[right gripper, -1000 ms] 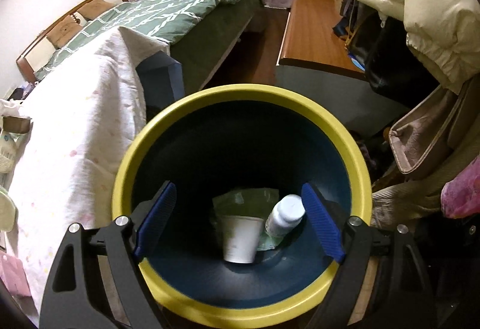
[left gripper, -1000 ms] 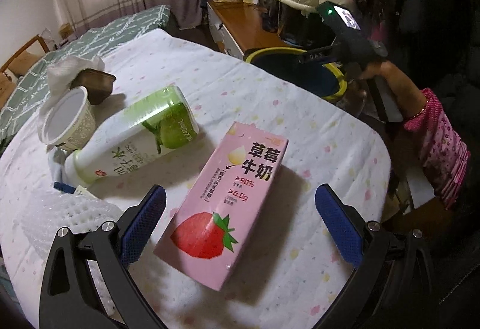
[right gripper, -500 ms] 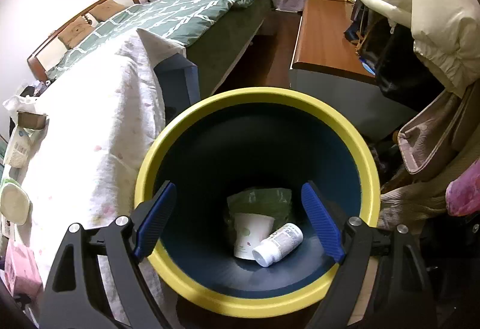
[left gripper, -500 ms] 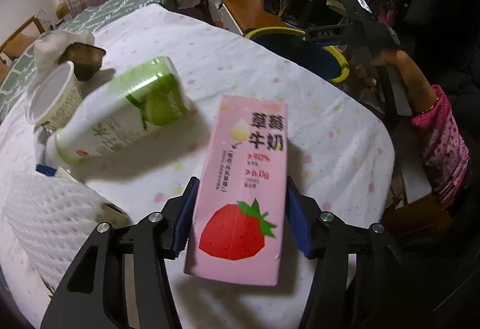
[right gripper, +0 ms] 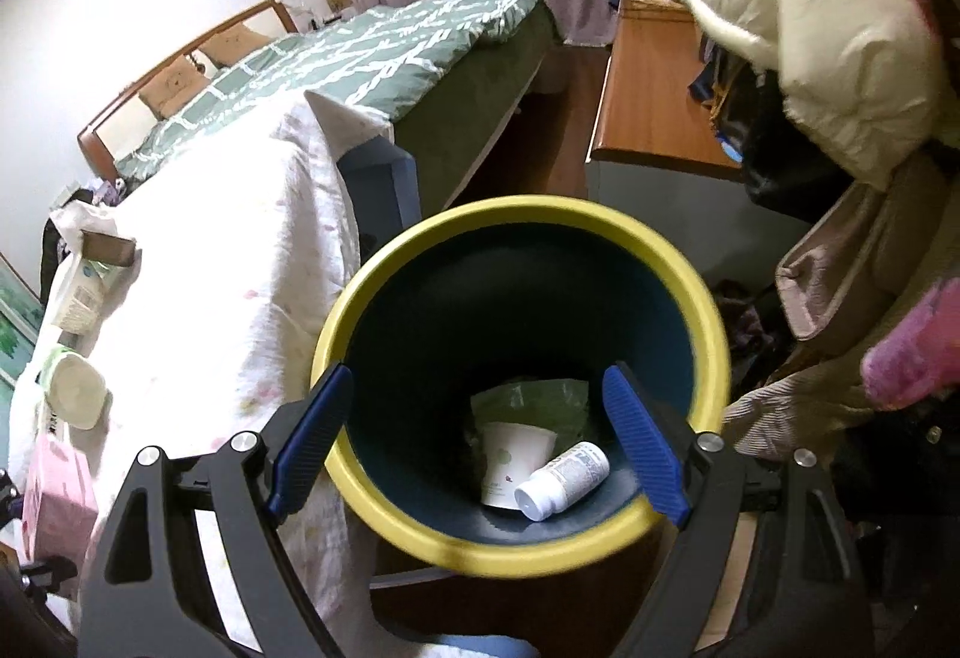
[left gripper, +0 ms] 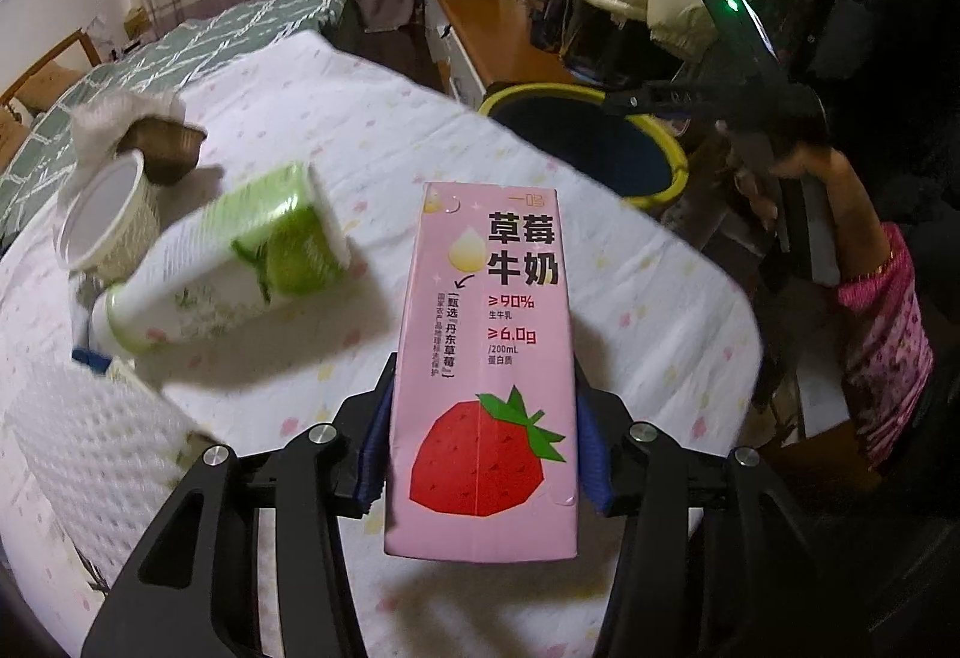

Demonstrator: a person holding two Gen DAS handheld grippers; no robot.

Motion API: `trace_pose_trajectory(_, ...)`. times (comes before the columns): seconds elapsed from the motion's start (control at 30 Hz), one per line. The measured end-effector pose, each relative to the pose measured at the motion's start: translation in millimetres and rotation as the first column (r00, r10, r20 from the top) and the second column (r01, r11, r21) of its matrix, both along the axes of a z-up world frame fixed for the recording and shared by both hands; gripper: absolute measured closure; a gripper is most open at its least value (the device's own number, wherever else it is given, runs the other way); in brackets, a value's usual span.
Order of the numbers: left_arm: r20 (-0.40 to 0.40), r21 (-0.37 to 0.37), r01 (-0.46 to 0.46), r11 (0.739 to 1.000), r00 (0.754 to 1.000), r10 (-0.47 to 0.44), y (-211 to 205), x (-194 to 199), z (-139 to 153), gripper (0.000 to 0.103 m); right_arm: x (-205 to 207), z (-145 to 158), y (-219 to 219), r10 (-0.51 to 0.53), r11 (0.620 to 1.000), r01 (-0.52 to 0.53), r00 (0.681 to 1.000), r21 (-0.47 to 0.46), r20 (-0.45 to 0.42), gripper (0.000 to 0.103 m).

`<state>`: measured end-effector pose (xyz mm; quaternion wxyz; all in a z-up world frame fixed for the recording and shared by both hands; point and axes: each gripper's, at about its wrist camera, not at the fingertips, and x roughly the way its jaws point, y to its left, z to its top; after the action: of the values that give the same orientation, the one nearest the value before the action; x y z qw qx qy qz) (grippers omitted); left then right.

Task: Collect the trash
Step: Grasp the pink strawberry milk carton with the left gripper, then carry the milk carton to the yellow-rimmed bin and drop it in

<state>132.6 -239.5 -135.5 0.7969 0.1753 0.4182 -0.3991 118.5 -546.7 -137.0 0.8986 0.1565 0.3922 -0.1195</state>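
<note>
My left gripper (left gripper: 483, 445) is shut on a pink strawberry milk carton (left gripper: 486, 346) and holds it lifted off the white tablecloth (left gripper: 360, 118). A green and white bottle (left gripper: 228, 262), a white cup (left gripper: 102, 220), a brown tray (left gripper: 165, 145) and white foam netting (left gripper: 96, 454) lie on the table to the left. My right gripper (right gripper: 480, 442) is open and empty above the yellow-rimmed dark bin (right gripper: 516, 538), which holds a paper cup (right gripper: 513, 457), a white pill bottle (right gripper: 564, 481) and a green wrapper (right gripper: 534, 397). The bin (left gripper: 660, 142) also shows past the table's far edge.
A bed with a green quilt (right gripper: 372, 52) stands beyond the table. A wooden desk (right gripper: 648, 88) and hanging jackets (right gripper: 810, 34) are right of the bin. The person's arm in a pink sleeve (left gripper: 882, 322) holds the right gripper beside the table.
My left gripper closed on the pink carton and lifted it off the table. My right gripper rose and drew back from the bin, staying open; the pill bottle settled inside.
</note>
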Motion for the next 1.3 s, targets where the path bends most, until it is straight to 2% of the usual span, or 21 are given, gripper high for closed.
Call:
trace_pose_trajectory(0.2, 0.021, -0.024, 0.017, 1.0, 1.0, -0.016, -32.4, 11.8, 14.8, 0.053, -32.2, 13.1, -10.7, -0.05, 0.999, 0.051, 0.998, -0.016, 0.046, 0.022)
trace_pose_trajectory(0.47, -0.015, -0.047, 0.081, 0.996, 0.997, -0.081, -123.6, 46.5, 21.0, 0.053, -81.6, 19.3, -30.8, -0.139, 0.989, 0.141, 0.988, -0.033, 0.07, 0.022)
trace_pose_trajectory(0.7, -0.025, -0.005, 0.111, 0.994, 0.993, -0.111, -212.5, 71.2, 7.7, 0.053, -111.4, 7.9, -44.8, -0.192, 0.981, 0.193, 0.98, -0.018, 0.043, 0.021)
trace_pose_trajectory(0.83, -0.058, 0.002, 0.108, 0.994, 0.993, -0.108, -248.3, 83.2, -3.7, 0.053, -120.1, 1.7, -49.9, -0.212, 0.977, 0.213, 0.977, -0.01, 0.027, 0.021)
trace_pose_trajectory(0.93, -0.049, 0.025, 0.092, 0.995, 0.995, -0.091, -272.0, 90.3, -16.0, 0.053, -121.3, -1.3, -54.3, -0.222, 0.975, 0.222, 0.975, -0.001, 0.017, 0.021)
trace_pose_trajectory(0.97, -0.048, 0.03, 0.084, 0.996, 0.995, -0.083, -276.8, 92.8, -19.5, 0.05, -121.5, -1.8, -55.1, -0.223, 0.975, 0.223, 0.975, 0.0, 0.015, 0.021)
trace_pose_trajectory(1.0, -0.048, 0.034, 0.077, 0.996, 0.996, -0.076, -280.4, 95.3, -22.6, 0.034, -121.5, -2.1, -55.8, -0.224, 0.975, 0.224, 0.975, 0.0, 0.013, 0.021)
trace_pose_trajectory(1.07, -0.034, 0.027, 0.043, 0.999, 0.999, -0.042, -280.4, 99.6, -24.6, 0.013, -121.4, -2.0, -55.6, -0.22, 0.975, 0.22, 0.975, 0.002, 0.012, 0.021)
trace_pose_trajectory(1.2, -0.045, -0.027, 0.015, 1.0, 0.999, -0.016, -260.8, 97.7, -9.3, 0.013, -120.4, 0.0, -51.5, -0.216, 0.976, 0.216, 0.976, -0.003, 0.015, 0.02)
trace_pose_trajectory(1.3, -0.016, -0.077, 0.006, 0.997, 1.0, -0.008, -233.4, 87.7, 12.6, 0.013, -117.2, 0.6, -45.1, -0.203, 0.979, 0.203, 0.979, -0.003, 0.016, 0.02)
